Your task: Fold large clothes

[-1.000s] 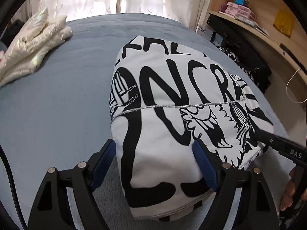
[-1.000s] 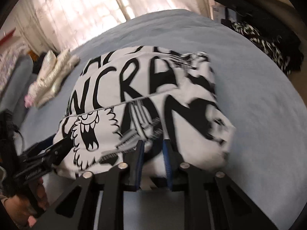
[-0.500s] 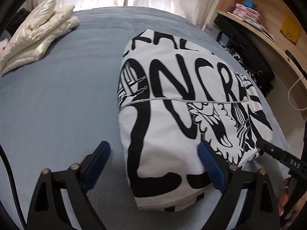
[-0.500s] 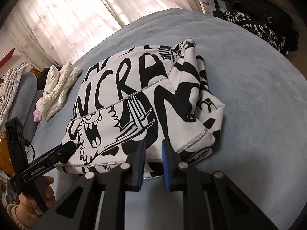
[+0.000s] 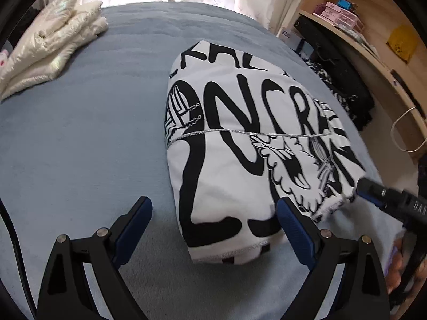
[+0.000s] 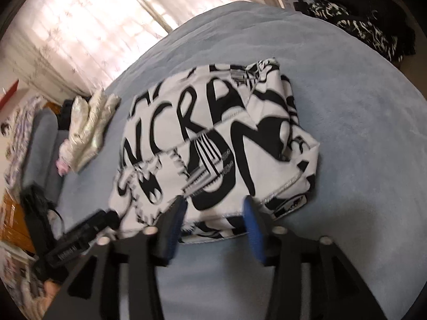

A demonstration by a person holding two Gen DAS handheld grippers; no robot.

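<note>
Garment: we see the folded printed sweatshirt point(image 5: 240, 160) lying on the bed point(image 5: 80, 146).
Left tongs point(image 5: 213, 221): released, straddling its near edge.
Right tongs point(image 6: 213, 213): just opening, released.

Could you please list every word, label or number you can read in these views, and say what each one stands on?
"NCR", large black letters, partly folded away: white printed garment, seen also at.
Row of letters along the garment's far edge: cut off, unreadable.
White lettering on the right gripper body: blurred, unreadable.
White label on the left gripper body: blurred, unreadable.
</note>
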